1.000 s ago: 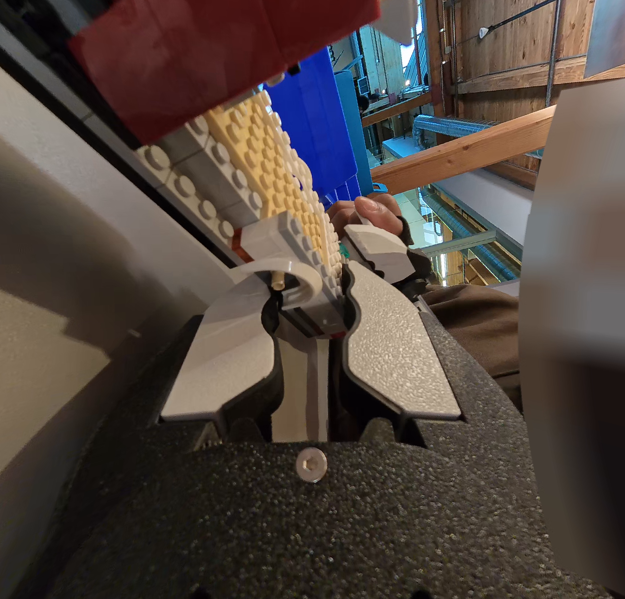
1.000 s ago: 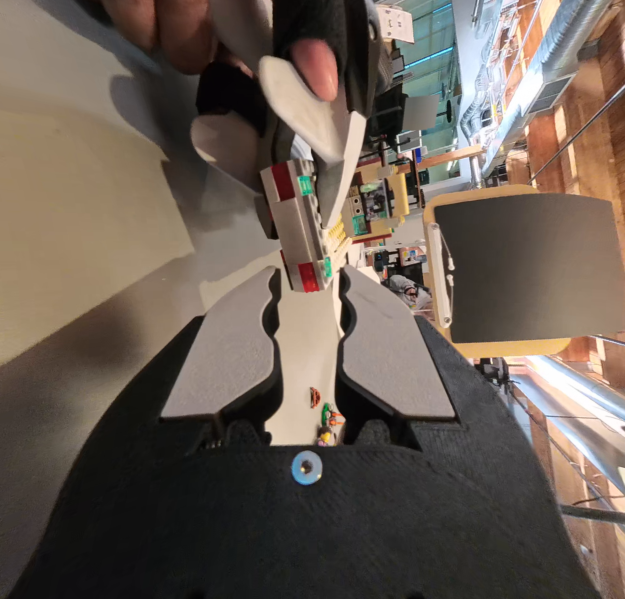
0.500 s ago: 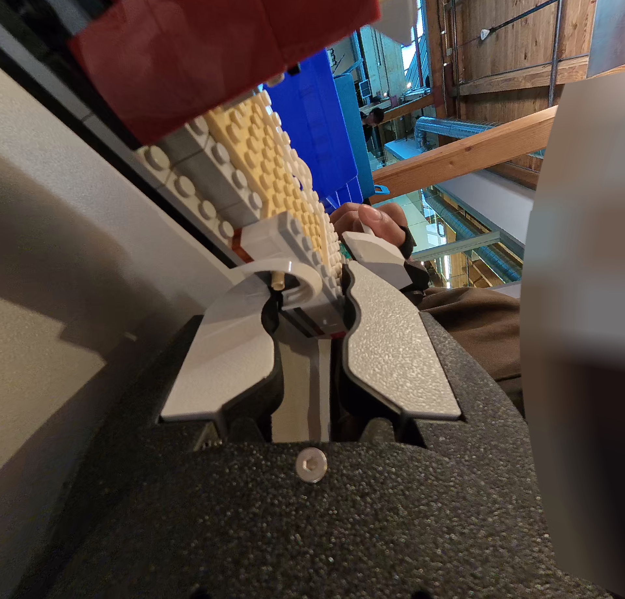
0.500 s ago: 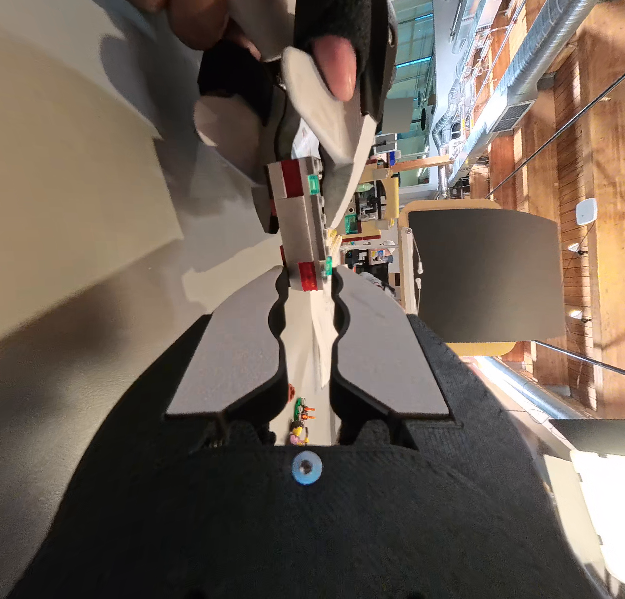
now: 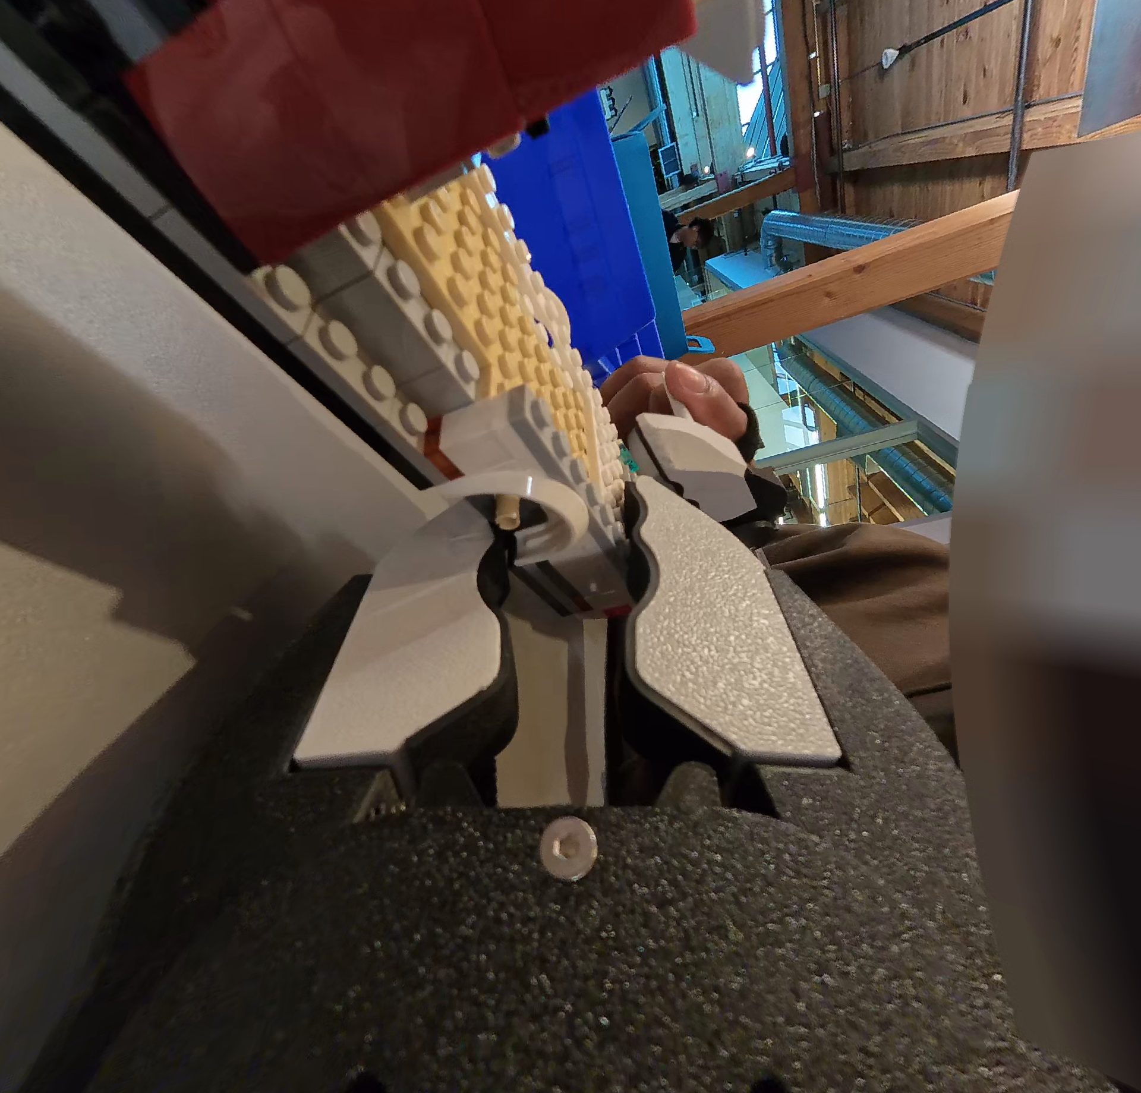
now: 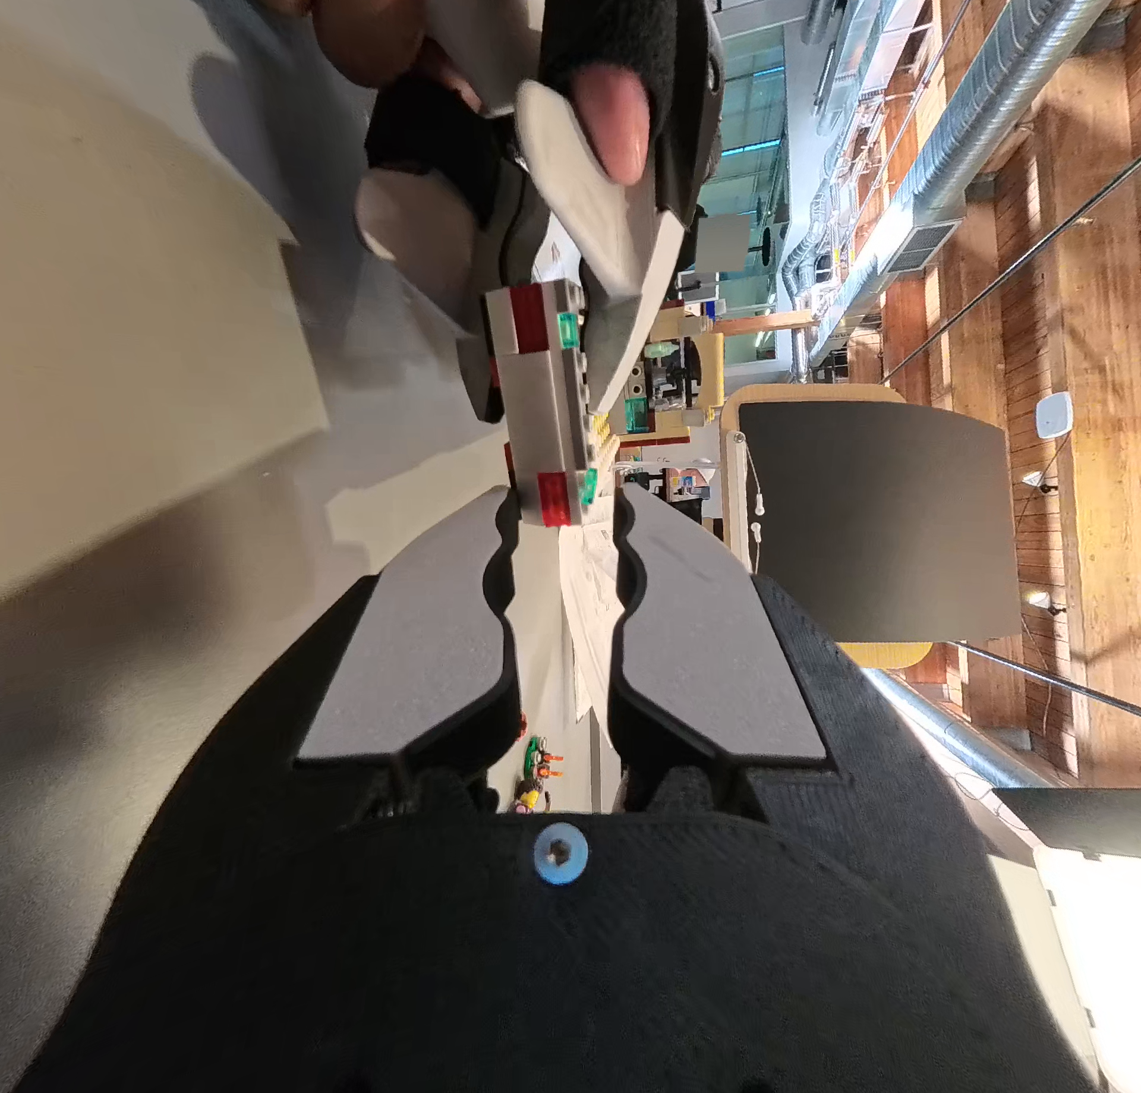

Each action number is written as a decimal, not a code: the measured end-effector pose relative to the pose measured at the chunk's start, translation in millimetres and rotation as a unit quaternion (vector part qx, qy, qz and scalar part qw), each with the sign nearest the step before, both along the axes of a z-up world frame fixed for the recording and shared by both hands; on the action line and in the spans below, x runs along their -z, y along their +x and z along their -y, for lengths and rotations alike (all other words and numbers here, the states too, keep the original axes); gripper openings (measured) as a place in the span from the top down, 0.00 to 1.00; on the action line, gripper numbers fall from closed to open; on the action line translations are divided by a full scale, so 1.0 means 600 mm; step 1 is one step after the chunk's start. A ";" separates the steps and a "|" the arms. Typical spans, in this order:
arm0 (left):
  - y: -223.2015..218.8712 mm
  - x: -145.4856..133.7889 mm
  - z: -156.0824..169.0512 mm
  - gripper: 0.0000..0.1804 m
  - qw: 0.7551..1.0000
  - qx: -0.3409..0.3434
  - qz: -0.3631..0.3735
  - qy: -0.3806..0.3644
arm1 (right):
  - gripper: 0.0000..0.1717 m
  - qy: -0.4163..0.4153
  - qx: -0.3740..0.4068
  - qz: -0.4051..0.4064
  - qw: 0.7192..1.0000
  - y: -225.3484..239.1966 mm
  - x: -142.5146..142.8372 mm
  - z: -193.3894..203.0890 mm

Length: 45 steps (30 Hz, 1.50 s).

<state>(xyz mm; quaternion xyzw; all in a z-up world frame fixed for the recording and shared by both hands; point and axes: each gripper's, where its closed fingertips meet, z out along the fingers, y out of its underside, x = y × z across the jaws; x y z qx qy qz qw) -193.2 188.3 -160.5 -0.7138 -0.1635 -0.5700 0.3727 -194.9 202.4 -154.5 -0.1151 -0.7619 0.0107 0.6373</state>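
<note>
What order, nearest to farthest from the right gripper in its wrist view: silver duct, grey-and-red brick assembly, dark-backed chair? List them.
1. grey-and-red brick assembly: its end is right at the right gripper fingertips, just ahead.
2. dark-backed chair: beyond, to the right.
3. silver duct: far off, top right.

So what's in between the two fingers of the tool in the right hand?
In the right wrist view, the end of a grey brick model, with red and green bits, pokes between the right tool's fingertips. A gap shows beside it, so it is not pinched.
</note>
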 end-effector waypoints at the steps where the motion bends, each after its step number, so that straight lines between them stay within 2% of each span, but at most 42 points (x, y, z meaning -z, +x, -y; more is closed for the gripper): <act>1: 0.000 0.000 0.000 0.80 1.000 0.000 0.000 0.000 | 0.84 0.001 -0.001 0.001 1.000 0.000 0.001 0.000; 3: -0.001 -0.002 0.000 0.80 1.000 -0.001 0.005 0.001 | 0.86 0.007 -0.004 -0.001 1.000 -0.001 0.002 0.003; 14: -0.005 -0.002 -0.004 0.80 1.000 -0.029 0.008 -0.001 | 0.86 0.072 0.029 -0.009 0.997 -0.006 0.000 -0.002; 45: -0.009 -0.001 -0.007 0.81 0.998 -0.055 0.024 -0.004 | 0.87 0.107 0.009 0.007 0.994 -0.008 -0.007 -0.004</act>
